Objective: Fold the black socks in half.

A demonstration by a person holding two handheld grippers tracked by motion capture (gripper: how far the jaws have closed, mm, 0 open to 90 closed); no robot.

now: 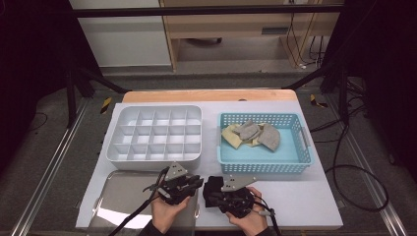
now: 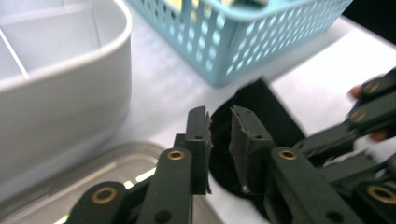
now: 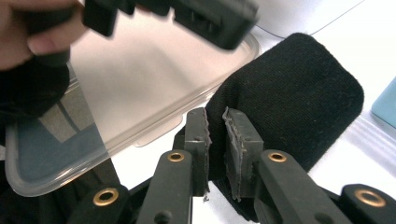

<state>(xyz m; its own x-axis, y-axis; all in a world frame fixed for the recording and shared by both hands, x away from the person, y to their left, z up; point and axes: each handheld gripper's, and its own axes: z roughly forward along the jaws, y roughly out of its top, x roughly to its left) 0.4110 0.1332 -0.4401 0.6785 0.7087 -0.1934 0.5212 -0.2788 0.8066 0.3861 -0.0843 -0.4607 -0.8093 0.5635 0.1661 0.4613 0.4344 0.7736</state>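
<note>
Tools first: my right tool [image 3: 215,140] is clamped on the black sock [image 3: 299,98] lying on the desk [image 1: 305,196] in front of the blue basket [image 1: 265,164]; my left tool [image 2: 219,135] stands slightly apart beside it, gripping nothing. I judge sorting barely begun: the divided white tray [image 1: 155,135] holds nothing, and socks remain in the basket.

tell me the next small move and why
Probably lift the black sock with the right gripper toward the white divided tray: its jaws pinch the sock's edge, while the left gripper stands slightly open with nothing gripped, and the tray's cells look empty.
</note>
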